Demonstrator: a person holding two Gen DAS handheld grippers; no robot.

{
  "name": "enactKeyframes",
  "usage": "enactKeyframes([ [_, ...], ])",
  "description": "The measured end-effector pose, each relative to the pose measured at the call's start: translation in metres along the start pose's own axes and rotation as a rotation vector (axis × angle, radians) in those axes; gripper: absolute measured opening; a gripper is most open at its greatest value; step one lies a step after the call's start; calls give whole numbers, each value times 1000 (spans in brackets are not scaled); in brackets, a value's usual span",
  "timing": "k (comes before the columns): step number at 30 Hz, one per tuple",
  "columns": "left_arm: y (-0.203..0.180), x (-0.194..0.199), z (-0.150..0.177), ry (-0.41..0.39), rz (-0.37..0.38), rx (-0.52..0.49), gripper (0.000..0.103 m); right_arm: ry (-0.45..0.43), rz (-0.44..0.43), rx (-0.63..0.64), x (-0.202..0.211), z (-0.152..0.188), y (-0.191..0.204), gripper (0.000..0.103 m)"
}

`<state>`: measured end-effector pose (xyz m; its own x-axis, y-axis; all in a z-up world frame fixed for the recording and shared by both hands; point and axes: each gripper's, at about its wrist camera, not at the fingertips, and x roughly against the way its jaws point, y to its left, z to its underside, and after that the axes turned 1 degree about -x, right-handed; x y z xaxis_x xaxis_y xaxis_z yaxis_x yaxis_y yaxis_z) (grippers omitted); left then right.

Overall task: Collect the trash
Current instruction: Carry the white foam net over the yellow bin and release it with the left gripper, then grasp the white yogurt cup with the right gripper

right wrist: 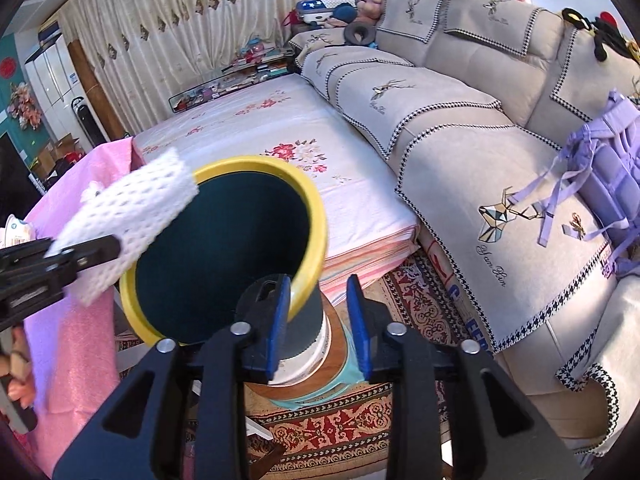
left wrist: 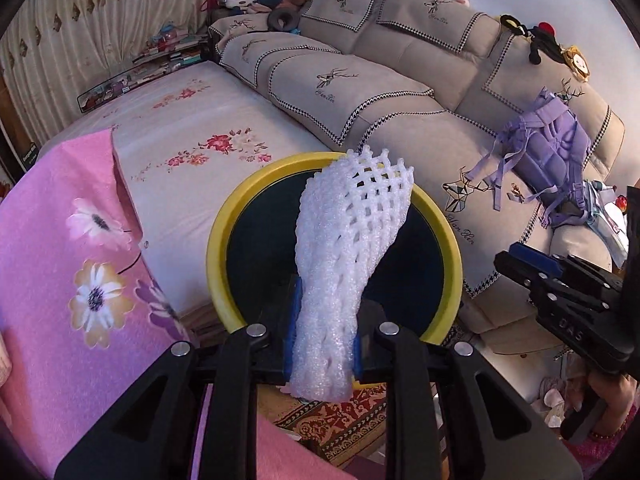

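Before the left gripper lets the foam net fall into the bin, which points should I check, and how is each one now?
1. White foam net is between the left gripper's pads: ok.
2. Net is above the bin's opening, inside the yellow rim: ok in the left wrist view; in the right wrist view it crosses the rim's edge, so cannot tell.
3. Bin opening is free of blockage: ok.
4. Right gripper steadies the bin: not ok; one finger is inside the rim, the other outside, with a visible gap.
5. Bin stands stable: cannot tell; it looks tilted.
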<state>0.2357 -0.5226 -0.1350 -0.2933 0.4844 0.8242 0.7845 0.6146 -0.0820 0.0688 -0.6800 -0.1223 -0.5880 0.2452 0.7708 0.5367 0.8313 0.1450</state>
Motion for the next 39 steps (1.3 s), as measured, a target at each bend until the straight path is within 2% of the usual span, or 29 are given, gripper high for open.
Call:
enactKeyframes([
  [3, -7, -22, -11, 10, -23, -12, 32, 3, 3, -14, -3, 1, -9, 29],
  [6, -10, -39, -17, 16, -38, -18, 48, 13, 8, -21, -6, 2, -13, 29],
  [8, -11, -45, -20, 16, -44, -19, 68, 16, 10, -24, -7, 4, -14, 29],
  [10, -8, -41, -17, 10, -48, -13, 73, 18, 11, -26, -7, 4, -13, 29],
  [13, -4, -32, -13, 10, -47, 10, 75, 15, 12, -23, -5, 5, -13, 29],
  [15, 0, -13, -8, -14, -47, 29, 79, 10, 8, -19, -2, 5, -9, 29],
  [20, 8, 65, 22, -120, -61, 57, 93, 1, -12, -2, 3, 6, 5, 30],
  [25, 26, 143, 75, -209, -89, 106, 94, -8, -73, 45, 12, 7, 41, 30],
  [31, 57, 230, 149, -297, -234, 162, 97, -28, -192, 168, 27, 7, 122, 30],
  [39, 116, 316, 249, -341, -444, 325, 97, -21, -376, 347, 45, 23, 248, 34],
])
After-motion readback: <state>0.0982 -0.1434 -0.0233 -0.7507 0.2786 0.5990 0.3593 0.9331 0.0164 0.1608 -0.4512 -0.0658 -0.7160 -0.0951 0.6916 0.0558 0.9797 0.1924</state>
